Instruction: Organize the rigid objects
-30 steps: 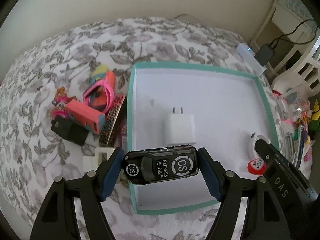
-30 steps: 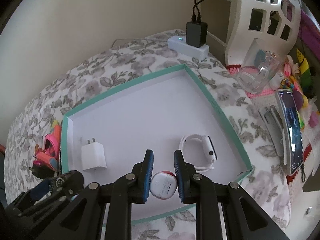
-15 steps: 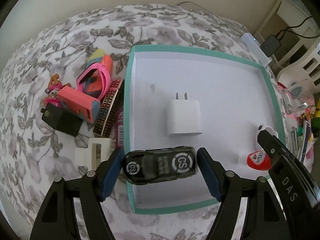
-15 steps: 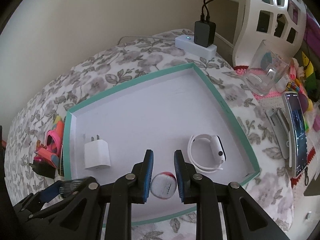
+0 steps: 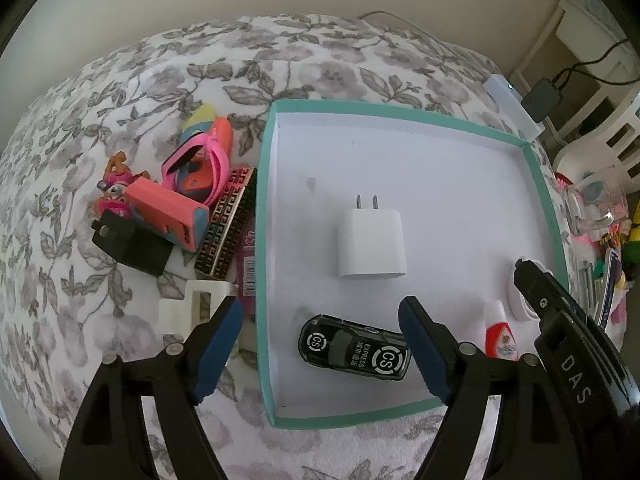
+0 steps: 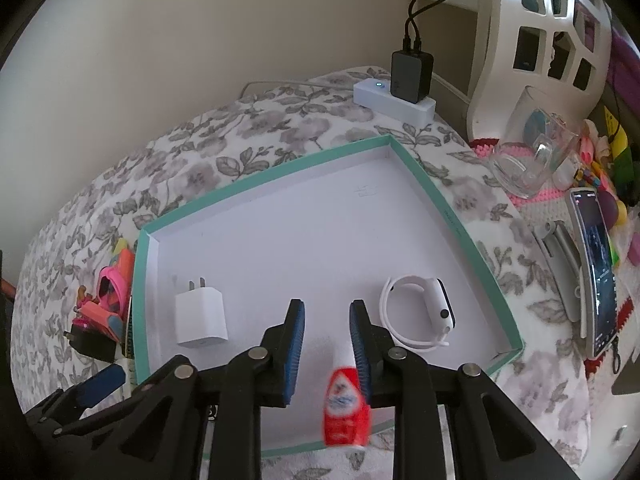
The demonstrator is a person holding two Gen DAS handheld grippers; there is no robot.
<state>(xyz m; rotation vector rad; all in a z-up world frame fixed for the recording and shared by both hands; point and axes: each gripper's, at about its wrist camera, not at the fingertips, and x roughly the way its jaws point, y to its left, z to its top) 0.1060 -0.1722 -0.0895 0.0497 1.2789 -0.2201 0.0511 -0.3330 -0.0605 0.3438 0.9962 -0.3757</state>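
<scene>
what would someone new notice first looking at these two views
Probably the teal-edged tray on the flowered cloth, with a black toy car lying at its near end between the opening fingers of the left gripper. In the right view, a small red and white bottle sits blurred between the right gripper's opening fingers, with a white charger and a white watch to either side.

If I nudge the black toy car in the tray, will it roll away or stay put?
The toy car looks like a hard, glossy shell, so probably stiff and a bit slippery. It lies flat on the tray's smooth floor; if its wheels turn freely, a push along its length would likely send it rolling. Sideways it should mostly skid.
</scene>
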